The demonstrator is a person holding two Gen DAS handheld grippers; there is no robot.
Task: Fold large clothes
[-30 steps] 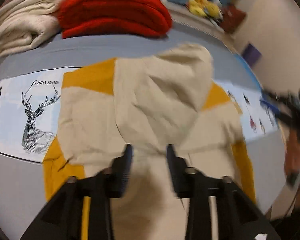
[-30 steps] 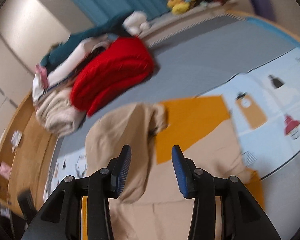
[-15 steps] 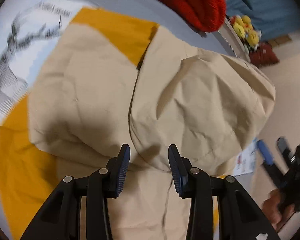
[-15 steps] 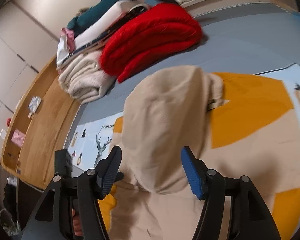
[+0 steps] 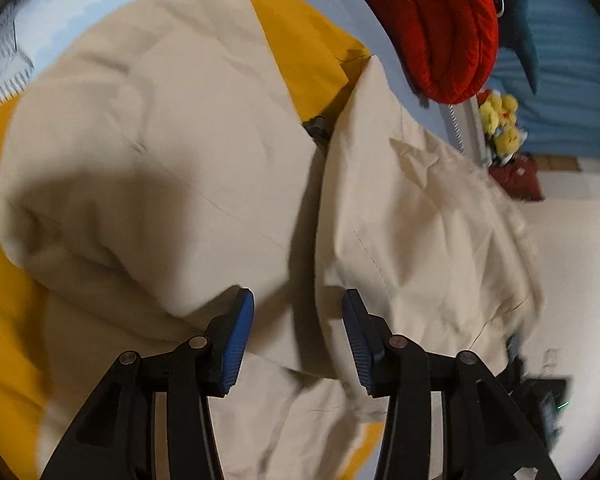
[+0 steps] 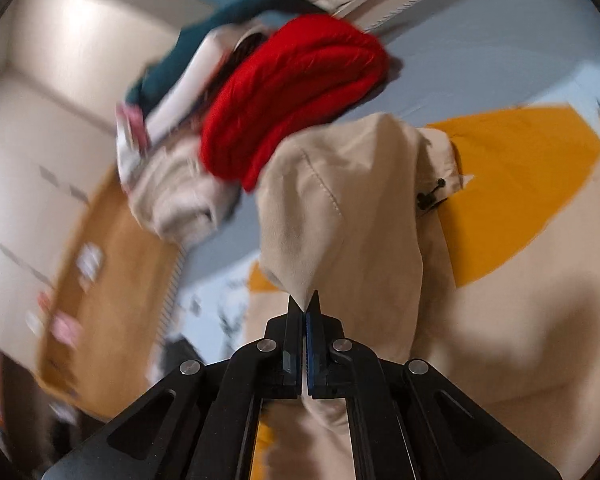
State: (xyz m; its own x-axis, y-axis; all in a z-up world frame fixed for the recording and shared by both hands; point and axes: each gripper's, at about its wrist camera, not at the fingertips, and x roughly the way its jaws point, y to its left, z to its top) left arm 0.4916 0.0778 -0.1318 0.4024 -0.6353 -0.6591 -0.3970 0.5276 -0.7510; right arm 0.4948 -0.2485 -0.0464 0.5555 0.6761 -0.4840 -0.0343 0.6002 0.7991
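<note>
Between the right hand-held gripper's point(image 6: 304, 312) jaws: the jacket's beige hood point(image 6: 340, 216), now pinched.
A second ago these jaws gaped; the left hand-held gripper point(image 5: 298, 332) is opening just above the cloth, grasping nothing.

Warm, fairly dim indoor light falls on the beige fabric jacket point(image 5: 204, 152), where a soft dark shadow lies above the gripper. Left of the red knitted folded garment point(image 6: 296, 92) everything smears with motion blur. Both fisheye views bend strongly toward black corners.
</note>
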